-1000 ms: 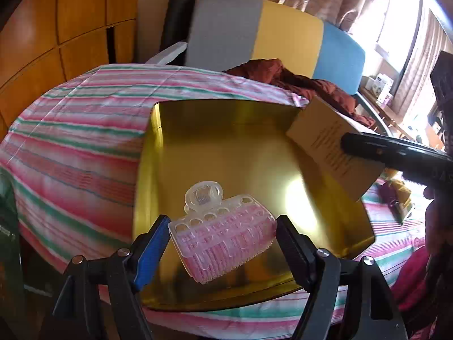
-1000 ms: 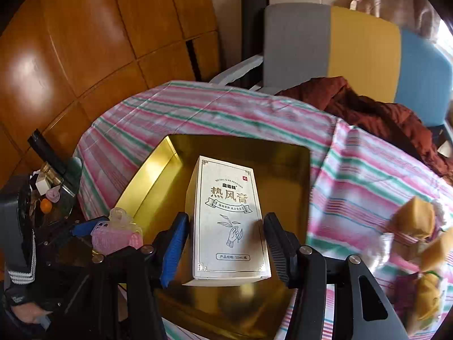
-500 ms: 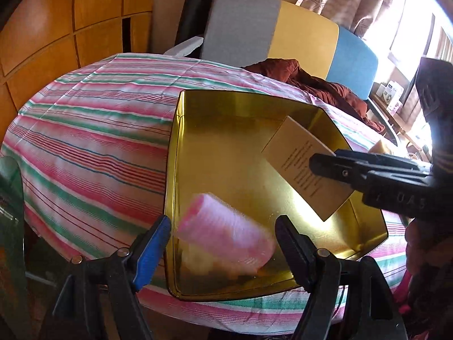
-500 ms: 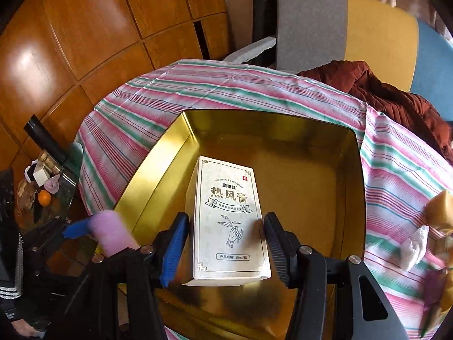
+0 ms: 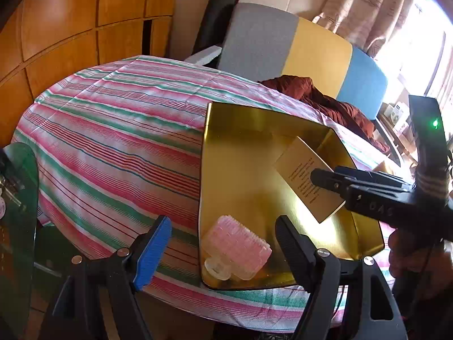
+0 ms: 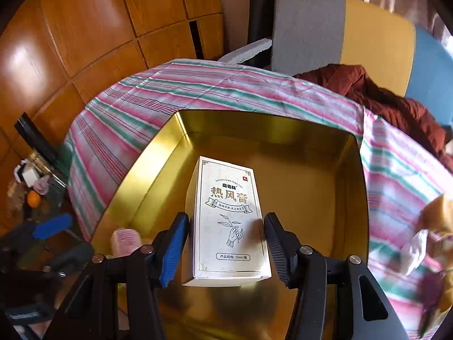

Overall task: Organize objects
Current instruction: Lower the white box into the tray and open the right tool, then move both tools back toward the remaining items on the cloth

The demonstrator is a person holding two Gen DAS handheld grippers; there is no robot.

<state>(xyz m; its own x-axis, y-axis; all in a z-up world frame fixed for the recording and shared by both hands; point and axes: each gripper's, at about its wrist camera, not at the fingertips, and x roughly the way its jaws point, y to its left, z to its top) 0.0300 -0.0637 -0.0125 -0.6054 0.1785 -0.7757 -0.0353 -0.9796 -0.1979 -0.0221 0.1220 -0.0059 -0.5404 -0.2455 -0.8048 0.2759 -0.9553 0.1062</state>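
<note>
A gold tray (image 5: 254, 153) (image 6: 305, 170) sits on the striped tablecloth. A pink hair clip (image 5: 235, 249) (image 6: 126, 239) lies on its side in the tray's near left corner. My left gripper (image 5: 222, 226) hangs open just above and in front of the clip, touching nothing. My right gripper (image 6: 226, 221) is shut on a white box with Chinese print (image 6: 229, 218) (image 5: 305, 175). The box is held tilted over the tray's right half, and whether its far end touches the tray floor I cannot tell.
The round table's striped cloth (image 5: 113, 130) drops off at the near edge. Behind the table stands a grey, yellow and blue chair (image 5: 297, 48) with a brown-red garment (image 6: 396, 104). A glass side table (image 5: 19, 198) stands at the left. Yellow packets (image 6: 438, 212) lie right of the tray.
My left gripper let go of the pink clip, which dropped into the tray's near left corner, and drew back to the left. My right gripper carried the box lower over the tray.
</note>
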